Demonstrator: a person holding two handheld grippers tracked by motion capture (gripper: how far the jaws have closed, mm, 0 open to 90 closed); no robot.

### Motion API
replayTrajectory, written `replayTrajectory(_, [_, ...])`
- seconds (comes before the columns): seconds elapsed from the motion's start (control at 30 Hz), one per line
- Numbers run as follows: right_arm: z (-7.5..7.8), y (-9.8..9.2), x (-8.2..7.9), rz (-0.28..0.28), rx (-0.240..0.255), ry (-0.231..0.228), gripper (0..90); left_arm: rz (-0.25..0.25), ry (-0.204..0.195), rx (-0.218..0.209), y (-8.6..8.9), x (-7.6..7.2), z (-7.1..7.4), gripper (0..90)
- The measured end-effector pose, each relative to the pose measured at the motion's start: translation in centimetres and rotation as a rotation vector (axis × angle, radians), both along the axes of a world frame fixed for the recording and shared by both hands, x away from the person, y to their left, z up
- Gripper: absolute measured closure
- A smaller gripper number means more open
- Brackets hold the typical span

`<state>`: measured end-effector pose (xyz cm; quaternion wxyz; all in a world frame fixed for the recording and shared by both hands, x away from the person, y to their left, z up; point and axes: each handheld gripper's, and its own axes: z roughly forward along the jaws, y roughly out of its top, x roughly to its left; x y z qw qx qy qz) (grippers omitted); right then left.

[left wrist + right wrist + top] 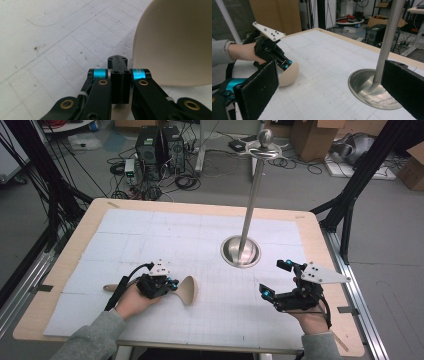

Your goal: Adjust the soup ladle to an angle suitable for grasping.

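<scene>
Left gripper [172, 283] jaws fully closed, nothing between the pads; tips just behind one beige shoehorn [189, 290], which lies on the white mat [150, 227] left of centre. Right gripper [276, 278] jaws wide apart, empty, near the front right edge. One steel stand [241, 251] between and beyond them. Open mat across the far half and left side.
</scene>
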<state>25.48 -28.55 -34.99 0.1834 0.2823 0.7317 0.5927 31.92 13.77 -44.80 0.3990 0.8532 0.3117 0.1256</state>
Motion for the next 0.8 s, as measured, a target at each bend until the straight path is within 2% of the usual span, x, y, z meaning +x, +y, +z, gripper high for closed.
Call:
replayTrajectory(0.1, [-0.1,0.1,0.1,0.002,0.0,0.005,0.1,-0.001,-0.016,-0.006,0.2,-0.9,-0.1,90.0])
replayTrajectory(0.57, [-0.2,0.2,0.2,0.005,0.001,0.008,0.1,-0.044,0.01,-0.031,1.1,-3.8,0.2,90.0])
replayTrajectory(0.8, [-0.3,0.2,0.3,-0.002,0.005,0.013,0.1,-0.075,-0.008,-0.03,1.6,-5.1,0.5,90.0])
